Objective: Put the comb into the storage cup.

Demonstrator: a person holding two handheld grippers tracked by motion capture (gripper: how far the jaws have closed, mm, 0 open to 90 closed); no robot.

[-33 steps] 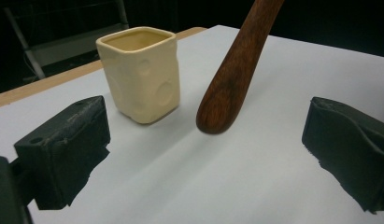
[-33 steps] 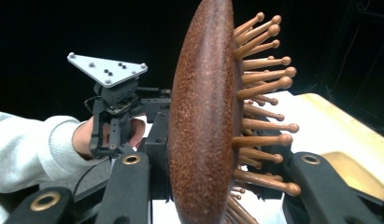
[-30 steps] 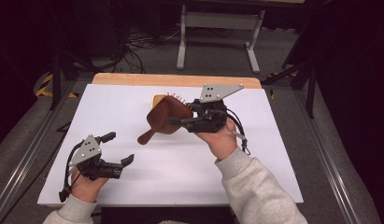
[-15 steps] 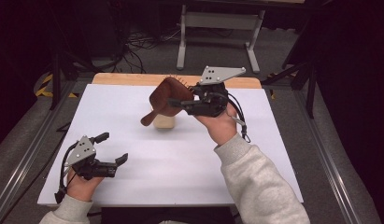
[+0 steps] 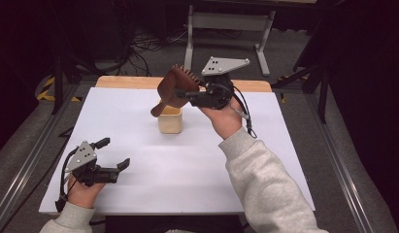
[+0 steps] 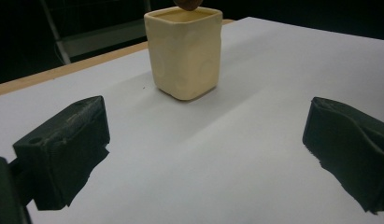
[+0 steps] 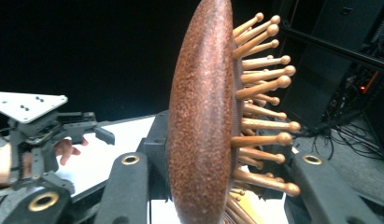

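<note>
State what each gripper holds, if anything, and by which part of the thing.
The right gripper holds the wooden hairbrush by its bristled head, handle hanging over the cream cup. The left gripper is open and holds nothing.

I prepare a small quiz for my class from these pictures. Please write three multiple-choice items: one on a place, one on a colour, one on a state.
1. Where is the wooden hairbrush?
A. Flat on the table
B. Held in the air above the cup
C. On the floor

2. What colour is the square cup?
A. Pale yellow
B. Blue
C. Black

3. How is the left hand-held gripper?
A. Shut on the cup
B. Shut on the brush
C. Open, holding nothing

Answers: 1 B, the right hand-held gripper grips the brush head, its handle pointing down at the cup's mouth. 2 A, the left gripper view shows cream-yellow walls. 3 C, its jaws stand wide apart over the bare white table.
</note>
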